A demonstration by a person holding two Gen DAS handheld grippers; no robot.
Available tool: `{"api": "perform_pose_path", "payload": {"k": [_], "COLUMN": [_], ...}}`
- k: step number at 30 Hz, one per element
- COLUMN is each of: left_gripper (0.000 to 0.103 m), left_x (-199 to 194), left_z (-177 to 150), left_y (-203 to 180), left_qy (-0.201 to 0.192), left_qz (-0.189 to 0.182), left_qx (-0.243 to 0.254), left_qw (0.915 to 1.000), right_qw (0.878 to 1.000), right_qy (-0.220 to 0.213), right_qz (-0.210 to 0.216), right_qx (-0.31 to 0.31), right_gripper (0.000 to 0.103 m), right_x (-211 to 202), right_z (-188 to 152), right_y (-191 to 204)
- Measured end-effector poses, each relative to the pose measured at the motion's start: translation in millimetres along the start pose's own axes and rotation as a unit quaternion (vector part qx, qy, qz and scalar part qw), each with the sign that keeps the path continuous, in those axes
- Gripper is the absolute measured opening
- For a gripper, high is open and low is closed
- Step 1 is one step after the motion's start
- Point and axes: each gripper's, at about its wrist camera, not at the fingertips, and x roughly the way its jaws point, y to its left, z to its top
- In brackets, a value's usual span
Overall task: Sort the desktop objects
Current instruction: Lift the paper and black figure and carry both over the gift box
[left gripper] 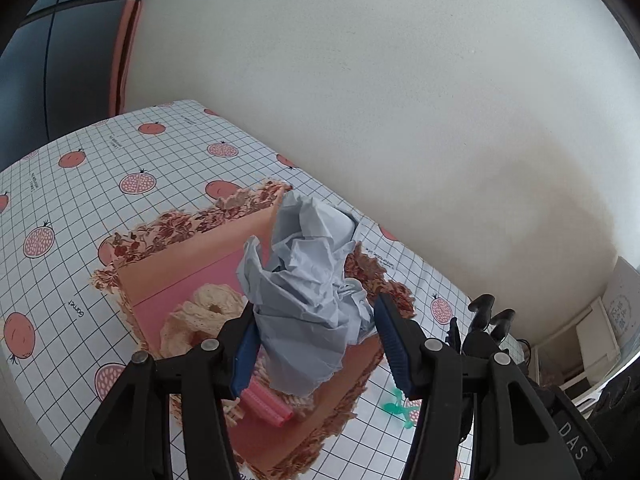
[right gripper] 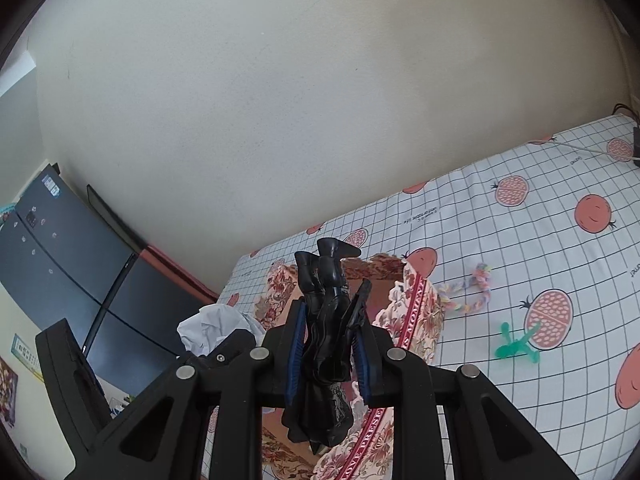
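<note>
My left gripper [left gripper: 316, 344] is shut on a crumpled pale blue paper ball [left gripper: 308, 280], held above a floral-edged pink box [left gripper: 180, 276]. In the box lie a cream lace scrunchie [left gripper: 208, 312] and a pink ribbed strip [left gripper: 268, 406]. My right gripper [right gripper: 330, 344] is shut on a black toy figure [right gripper: 326, 320], legs pointing away, held above the floral box [right gripper: 416, 316]. The paper ball [right gripper: 212, 328] shows at the left in the right wrist view, and the black figure [left gripper: 486, 320] at the right in the left wrist view.
The table wears a white grid cloth with pomegranate prints [right gripper: 520, 248]. A green plastic toy [right gripper: 516, 344] and a pastel braided rope [right gripper: 476, 288] lie on it right of the box. The green toy also shows in the left wrist view [left gripper: 398, 408]. A wall stands close behind. A dark fridge [right gripper: 60, 248] is at left.
</note>
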Motion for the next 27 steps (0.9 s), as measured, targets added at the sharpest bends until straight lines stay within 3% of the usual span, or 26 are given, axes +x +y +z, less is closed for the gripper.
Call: {"api": "perform_pose_path", "payload": {"k": [5,17,23,27], "left_gripper": [0.057,0.057,0.057,0.057], "left_x": [-1,-5,-2,2], "left_z": [8,18,20,19], "left_y": [23,72,85,86], "left_qy": [-0.015,-0.027,-0.023,-0.013], "left_qz": [0.039,0.079,0.075,0.066], "left_qx": [-0.014,-0.076,-0.094,-0.096], "left_qw": [0.9990,0.9936,0.9925,0.9932], "right_qw": [1.000,0.996,0.995,0.994], "right_qy": [0.010,0.038,0.049,0.051], "right_qz": [0.010,0.025,0.013,-0.018], "right_qx": [-0.020,-0.071,-0.088,-0.092], "right_gripper": [0.025,0.025,0.025,0.025], "right_x": [17,44,55,64], "right_z": [-8,-35,-44,-46], "right_y": [19,58,65,62]}}
